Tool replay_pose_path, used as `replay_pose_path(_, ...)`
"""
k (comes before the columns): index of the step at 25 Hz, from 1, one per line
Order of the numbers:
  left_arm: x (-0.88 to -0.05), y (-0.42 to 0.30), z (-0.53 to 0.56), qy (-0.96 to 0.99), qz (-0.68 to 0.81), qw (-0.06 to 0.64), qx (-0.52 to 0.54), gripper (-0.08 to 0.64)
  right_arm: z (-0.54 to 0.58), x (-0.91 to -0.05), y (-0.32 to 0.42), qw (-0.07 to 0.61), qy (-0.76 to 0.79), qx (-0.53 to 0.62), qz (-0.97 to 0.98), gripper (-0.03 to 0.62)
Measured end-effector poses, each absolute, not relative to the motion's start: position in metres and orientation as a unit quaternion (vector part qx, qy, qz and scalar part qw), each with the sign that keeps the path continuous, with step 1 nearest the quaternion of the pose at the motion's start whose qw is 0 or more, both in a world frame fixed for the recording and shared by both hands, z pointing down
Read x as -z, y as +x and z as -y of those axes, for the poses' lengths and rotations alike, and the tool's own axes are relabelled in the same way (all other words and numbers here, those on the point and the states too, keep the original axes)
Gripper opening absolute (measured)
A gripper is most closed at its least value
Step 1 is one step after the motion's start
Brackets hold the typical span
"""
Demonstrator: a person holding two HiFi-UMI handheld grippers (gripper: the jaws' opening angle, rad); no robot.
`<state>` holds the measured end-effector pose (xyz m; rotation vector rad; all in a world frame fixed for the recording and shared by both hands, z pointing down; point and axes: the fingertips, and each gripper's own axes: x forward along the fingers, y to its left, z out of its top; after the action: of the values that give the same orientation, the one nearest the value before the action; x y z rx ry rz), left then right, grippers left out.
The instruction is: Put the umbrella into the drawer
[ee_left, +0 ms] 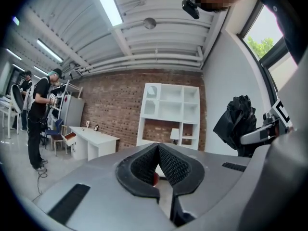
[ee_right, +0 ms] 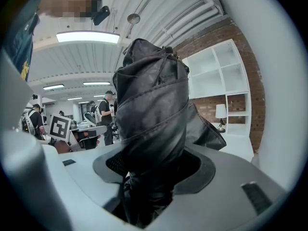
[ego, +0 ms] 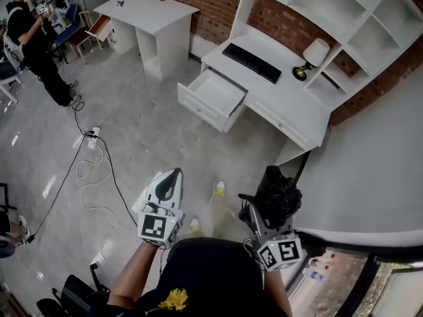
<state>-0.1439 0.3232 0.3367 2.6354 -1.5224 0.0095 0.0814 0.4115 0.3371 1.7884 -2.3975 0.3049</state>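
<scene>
holding the umbrella (ee_right: 151, 105) in the right gripper (ego: 268, 205): jaws clamped round the folded black bundle low down, fabric bulging up out of them. that's lower right of the head view, well apart from the drawer (ego: 201, 107), which stands pulled out at upper centre, below the desk (ego: 291, 111) edge and left of the keyboard (ego: 251, 62). left gripper (ee_left: 158, 146) is closed, pads meeting at the tips, nothing gripped.

step in hand, as i read it: get the umbrella over to that open drawer. to do it well i'd hold the grip firm, since loose cloth can slip. i'd come in above the drawer's front wall rather than at it, and lay the umbrella along the long side so it lies flat with no folds over the rim. left gripper looks free to steady the front or tuck fabric in. mind the cable (ego: 115, 177) on the floor, centre left.

what i can't see: the right gripper view is filled by the umbrella, so the drawer is blocked there. the end below the jaws is hidden, and i can't tell which end i've got. drawer depth is hard to judge from above. small red spot behind the left pads, can't tell what it is.
</scene>
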Motion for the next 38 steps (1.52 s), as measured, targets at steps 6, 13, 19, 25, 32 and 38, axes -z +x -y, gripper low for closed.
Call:
replay_pose_path(6,-0.333,-0.139,-0.287,0.869,0.493,0.037,0.003,0.017,-0.354,-0.349,0.070,0.065,0.564,-0.100,0.817,0.236)
replay_pose_path(13,-0.328,-0.130,-0.219,0.854,0.520,0.018,-0.006,0.017,-0.265,-0.331,0.068,0.028,0.531,-0.062,0.845,0.235)
replay_pose_path(19,-0.324,-0.094,-0.139,0.844,0.536,0.027,0.001,0.017,-0.172,-0.328,0.102,0.016,0.510,-0.062,0.858,0.235)
replay_pose_path(25,-0.316,-0.036,-0.050,0.848,0.530,0.005,-0.022,0.017,-0.081,-0.330,0.157,0.023,0.498,-0.062,0.865,0.235)
replay_pose_path(32,-0.304,-0.003,0.026,0.832,0.554,-0.007,-0.031,0.017,0.002,-0.339,0.196,0.015,0.488,-0.082,0.869,0.235)
replay_pose_path(38,-0.318,-0.002,0.055,0.814,0.577,0.024,-0.063,0.017,0.044,-0.352,0.207,0.018,0.471,-0.119,0.874,0.235)
